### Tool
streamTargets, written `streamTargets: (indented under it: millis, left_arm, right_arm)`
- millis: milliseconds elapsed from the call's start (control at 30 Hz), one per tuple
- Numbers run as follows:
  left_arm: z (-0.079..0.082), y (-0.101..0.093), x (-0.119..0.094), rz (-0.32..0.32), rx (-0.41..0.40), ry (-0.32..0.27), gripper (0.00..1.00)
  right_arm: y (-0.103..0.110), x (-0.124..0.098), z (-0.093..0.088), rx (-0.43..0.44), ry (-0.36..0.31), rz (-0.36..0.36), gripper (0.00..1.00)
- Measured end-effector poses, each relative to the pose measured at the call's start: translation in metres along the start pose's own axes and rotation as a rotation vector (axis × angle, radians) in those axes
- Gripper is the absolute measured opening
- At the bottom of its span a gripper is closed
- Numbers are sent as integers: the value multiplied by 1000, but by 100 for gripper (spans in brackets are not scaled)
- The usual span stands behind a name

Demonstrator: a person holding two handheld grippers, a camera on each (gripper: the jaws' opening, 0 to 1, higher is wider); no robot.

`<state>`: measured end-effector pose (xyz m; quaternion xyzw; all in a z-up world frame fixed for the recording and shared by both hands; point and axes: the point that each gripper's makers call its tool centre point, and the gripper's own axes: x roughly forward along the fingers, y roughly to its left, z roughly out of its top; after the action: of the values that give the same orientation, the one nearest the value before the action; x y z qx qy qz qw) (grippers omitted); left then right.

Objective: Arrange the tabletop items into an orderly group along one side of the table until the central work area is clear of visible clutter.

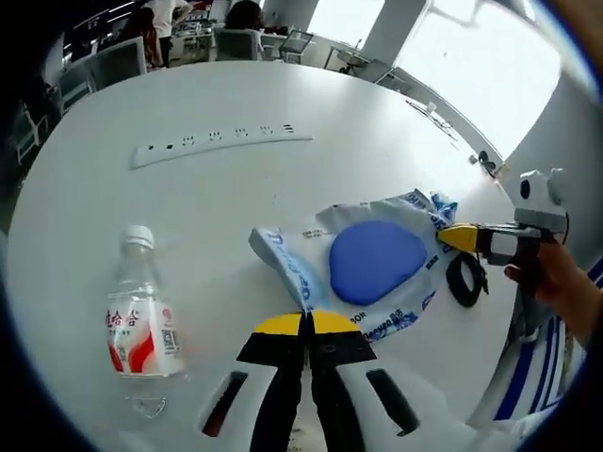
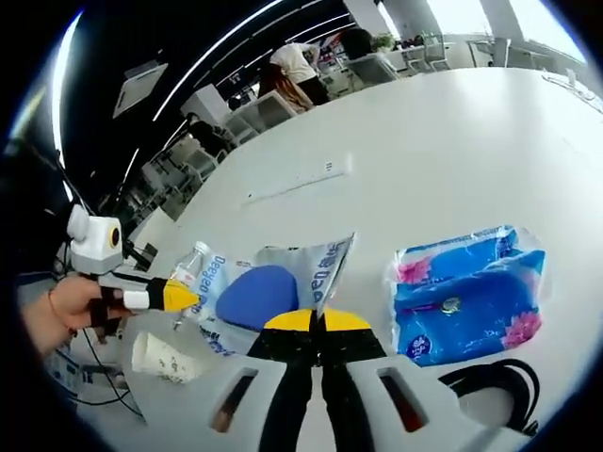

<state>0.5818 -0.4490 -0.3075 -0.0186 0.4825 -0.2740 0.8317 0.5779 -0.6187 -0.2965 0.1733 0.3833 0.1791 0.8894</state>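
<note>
A clear plastic bag [image 1: 311, 240] with blue print lies on the round white table [image 1: 283, 94], with a blue rounded item [image 1: 377, 259] inside it. My left gripper [image 1: 304, 322] is shut on the bag's near edge. The right gripper [image 1: 457, 237] comes in from the right with its yellow tip on the bag's far edge. In the right gripper view my right gripper [image 2: 317, 320] is shut on a raised flap of the bag [image 2: 325, 264]. The left gripper [image 2: 181, 297] meets the bag's other side, beside the blue item [image 2: 254, 294].
A water bottle [image 1: 141, 320] with a red and white label lies left of the bag, also seen as the bottle [image 2: 188, 268]. A white power strip [image 1: 221, 141] lies farther back. A blue tissue pack [image 2: 466, 297], a black cable coil [image 2: 495, 381] and a tipped paper cup [image 2: 165, 358] are nearby.
</note>
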Motion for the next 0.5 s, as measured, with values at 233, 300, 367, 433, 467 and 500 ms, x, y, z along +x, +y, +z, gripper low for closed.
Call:
streamTargets:
  millis: [233, 300, 367, 433, 467, 500]
  left_arm:
    - [-7, 3, 7, -2, -4, 24, 0]
    - [-8, 4, 8, -4, -5, 28, 0]
    - [-8, 5, 9, -4, -8, 28, 0]
    - [-9, 6, 10, -3, -7, 29, 0]
    - [-9, 6, 11, -3, -9, 29, 0]
    - [-10, 7, 12, -3, -13, 30, 0]
  right_arm:
    - [-8, 10, -6, -101, 38, -53, 0]
    - [-8, 12, -6, -112, 42, -63, 0]
    - [-7, 12, -7, -135, 46, -73, 1]
    - [-11, 13, -8, -156, 57, -85, 2]
    - [-11, 14, -9, -164, 62, -88, 2]
    - [-11, 15, -9, -171, 66, -90, 3]
